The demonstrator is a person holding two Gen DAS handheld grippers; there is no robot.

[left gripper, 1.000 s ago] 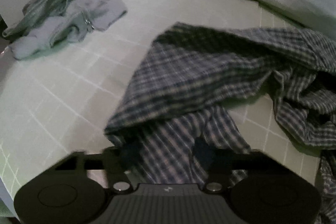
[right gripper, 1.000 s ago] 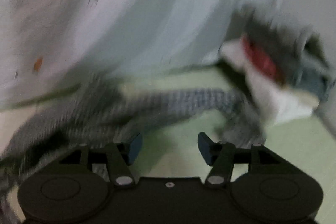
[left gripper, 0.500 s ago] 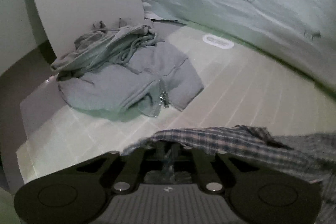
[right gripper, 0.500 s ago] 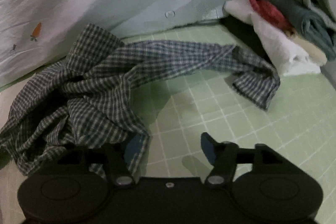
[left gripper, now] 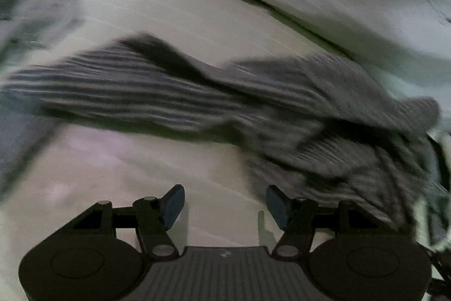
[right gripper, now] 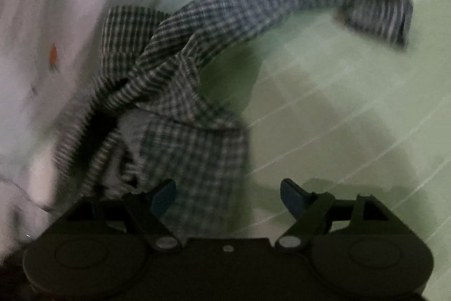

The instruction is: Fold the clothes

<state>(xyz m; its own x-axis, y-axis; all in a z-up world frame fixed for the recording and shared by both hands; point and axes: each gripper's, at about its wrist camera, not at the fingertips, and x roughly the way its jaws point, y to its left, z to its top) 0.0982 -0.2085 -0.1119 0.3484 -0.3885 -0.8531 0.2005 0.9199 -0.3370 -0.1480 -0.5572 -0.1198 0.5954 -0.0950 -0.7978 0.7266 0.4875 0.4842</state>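
Plaid shirt [right gripper: 174,69] crumpled on gridded bench [right gripper: 352,109], long axis left-right. Right claw [right gripper: 228,195] agape, hem between fingers, nearer. Left claw [left gripper: 225,205] agape, empty; shirt ahead-right.

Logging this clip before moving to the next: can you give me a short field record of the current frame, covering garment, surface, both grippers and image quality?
garment: plaid shirt, crumpled and unfolded, one sleeve stretched out across the mat
surface: green grid mat
backdrop: pale sheet with a small orange print
left gripper: open, nothing between the fingers, shirt lies beyond it
right gripper: open, shirt fabric lies between the fingers, not clamped
image quality: heavy motion blur in the left wrist view, moderate blur in the right
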